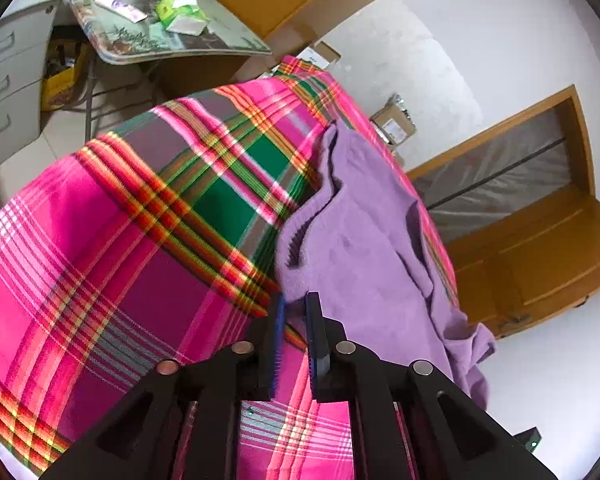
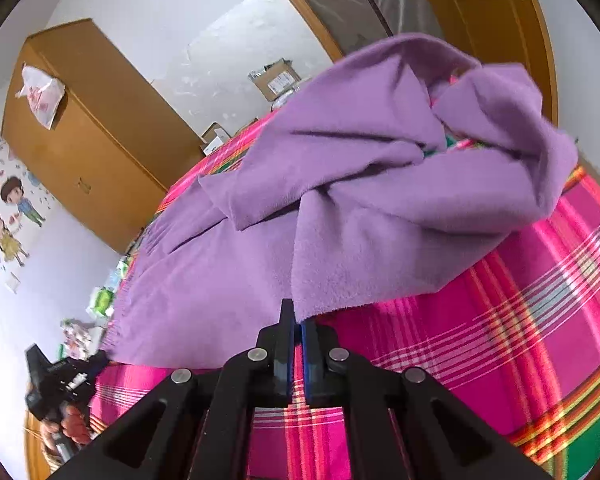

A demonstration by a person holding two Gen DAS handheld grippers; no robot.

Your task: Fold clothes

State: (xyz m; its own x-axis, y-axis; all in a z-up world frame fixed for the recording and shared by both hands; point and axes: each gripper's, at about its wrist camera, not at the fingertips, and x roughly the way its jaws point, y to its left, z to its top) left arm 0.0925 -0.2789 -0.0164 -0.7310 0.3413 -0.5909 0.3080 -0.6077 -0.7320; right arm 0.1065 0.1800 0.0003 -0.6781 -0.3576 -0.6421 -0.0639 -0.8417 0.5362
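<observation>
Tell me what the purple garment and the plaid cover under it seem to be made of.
Soft purple garment: likely fleece or brushed knit, with a matte, fuzzy nap and thick, rounded folds. Bright pink plaid cover: seemingly thin woven cloth, smooth and flat, with crisp stripes that have a slight sheen.

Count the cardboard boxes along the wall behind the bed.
2 in the left wrist view: one cardboard box by the bed's far corner, another further right along the wall. More may be hidden behind the purple garment.
</observation>
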